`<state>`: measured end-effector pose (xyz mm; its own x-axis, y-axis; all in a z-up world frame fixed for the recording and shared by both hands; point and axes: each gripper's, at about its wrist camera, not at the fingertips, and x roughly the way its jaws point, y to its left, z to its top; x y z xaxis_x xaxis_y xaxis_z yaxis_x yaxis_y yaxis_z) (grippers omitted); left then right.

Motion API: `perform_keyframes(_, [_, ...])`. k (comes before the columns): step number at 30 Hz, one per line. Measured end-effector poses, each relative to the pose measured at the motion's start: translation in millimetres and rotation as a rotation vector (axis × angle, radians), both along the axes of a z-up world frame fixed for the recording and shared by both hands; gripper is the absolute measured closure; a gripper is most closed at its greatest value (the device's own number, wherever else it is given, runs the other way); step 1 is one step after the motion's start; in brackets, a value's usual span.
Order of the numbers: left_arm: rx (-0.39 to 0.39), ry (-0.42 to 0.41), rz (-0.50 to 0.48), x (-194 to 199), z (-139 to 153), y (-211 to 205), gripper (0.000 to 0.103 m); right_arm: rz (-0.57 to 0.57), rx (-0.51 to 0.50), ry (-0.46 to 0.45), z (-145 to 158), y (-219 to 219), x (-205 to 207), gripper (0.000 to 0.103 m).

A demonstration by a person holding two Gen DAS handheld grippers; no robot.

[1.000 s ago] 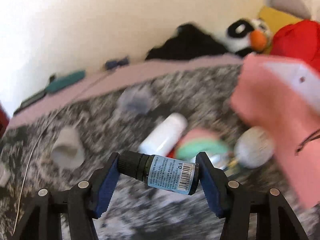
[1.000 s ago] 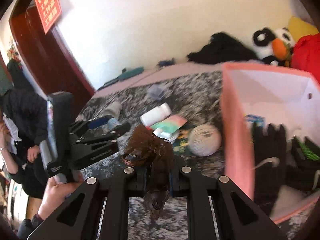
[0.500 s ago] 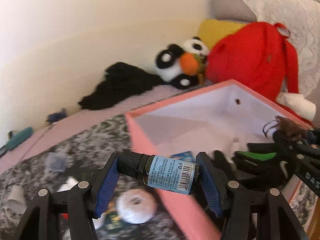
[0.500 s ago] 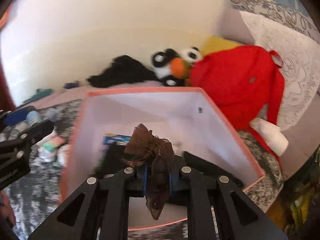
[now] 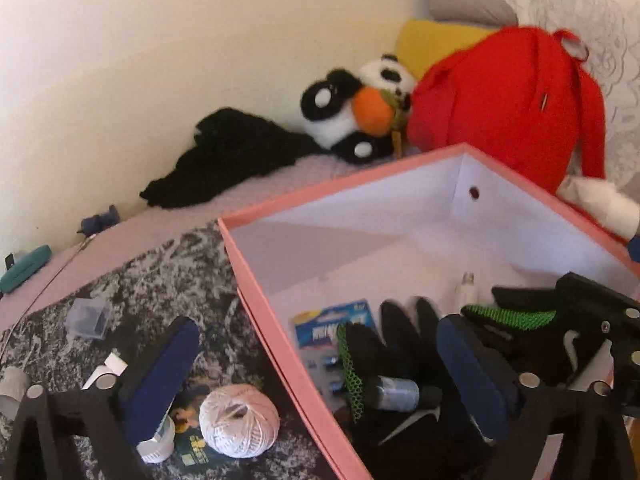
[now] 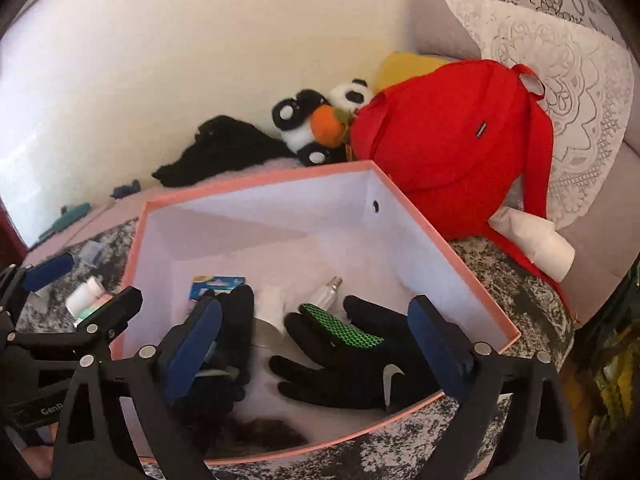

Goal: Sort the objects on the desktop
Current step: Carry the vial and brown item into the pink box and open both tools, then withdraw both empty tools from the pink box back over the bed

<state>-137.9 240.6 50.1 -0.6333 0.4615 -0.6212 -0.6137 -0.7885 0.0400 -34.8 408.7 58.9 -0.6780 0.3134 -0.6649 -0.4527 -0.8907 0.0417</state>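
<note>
A: Looking at the left wrist view, L to R: clear small case (image 5: 87,317) is sitting near the far-left edge of the speckled cover (image 5: 168,280), white tube (image 5: 157,440) and ball of twine (image 5: 239,420) are lying beside the pink box (image 5: 256,280), just outside its left wall.

B: And the left gripper (image 5: 316,376)?

A: Jaws have just been opening; they're standing spread wide w/ nothing pinched. The dark bottle w/ blue label (image 5: 394,394) is lying inside the box btw the pads, touching neither, resting on the black gloves (image 5: 400,340) near the battery pack (image 5: 332,332).

B: Right gripper (image 6: 314,338)?

A: Also just been opening, jaws are gaping apart, empty. The brown hair tie (image 6: 266,432) is lying on the box floor by the near wall, below the left pad, partly hidden.

B: What else is sitting in the box?

A: Small glass bulb-like bottle (image 6: 326,292) toward the middle, white round thing next to it, can't tell what. Glove w/ green mesh (image 6: 340,328) is spreading across the near-right part.

B: Beyond the box?

A: Black cloth, panda plush (image 6: 316,128) and red backpack (image 6: 452,144) are leaning along the wall at the far-right corner.
</note>
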Motion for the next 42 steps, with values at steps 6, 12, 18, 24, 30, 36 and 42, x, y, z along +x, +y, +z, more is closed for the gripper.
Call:
perform_keyframes(6, [0.037, -0.019, 0.005, 1.8, 9.2, -12.2, 0.001, -0.034, -0.111, 0.071, 12.2, 10.7, 11.5, 0.004])
perform_keyframes(12, [-0.031, 0.095, 0.160, 25.2, 30.1, -54.9, 0.001, 0.012, -0.139, 0.167, 36.4, -18.4, 18.9, 0.004])
perform_keyframes(18, [-0.132, 0.216, 0.395, 80.5, 51.5, -142.0, 0.001, 0.130, -0.108, 0.252, 63.3, -97.3, 24.0, 0.004])
perform_keyframes(24, [-0.133, 0.206, 0.571, 130.4, 45.0, -228.0, 0.001, 0.283, -0.098, 0.248, 59.3, -200.6, 25.6, 0.003])
perform_keyframes(30, [-0.001, 0.128, 0.687, 140.1, 11.4, -301.2, 0.001, 0.290, 0.003, 0.201, 16.0, -267.5, 42.7, 0.000])
perform_keyframes(36, [0.005, 0.070, 0.717, 116.4, -41.5, -325.5, 0.001, 0.265, -0.075, 0.031, -56.9, -279.7, 13.5, 0.001])
perform_keyframes(42, [0.050, -0.021, 0.715, 87.7, -68.3, -324.5, 0.001, 0.266, 0.002, -0.018, -88.1, -295.6, -5.4, 0.001])
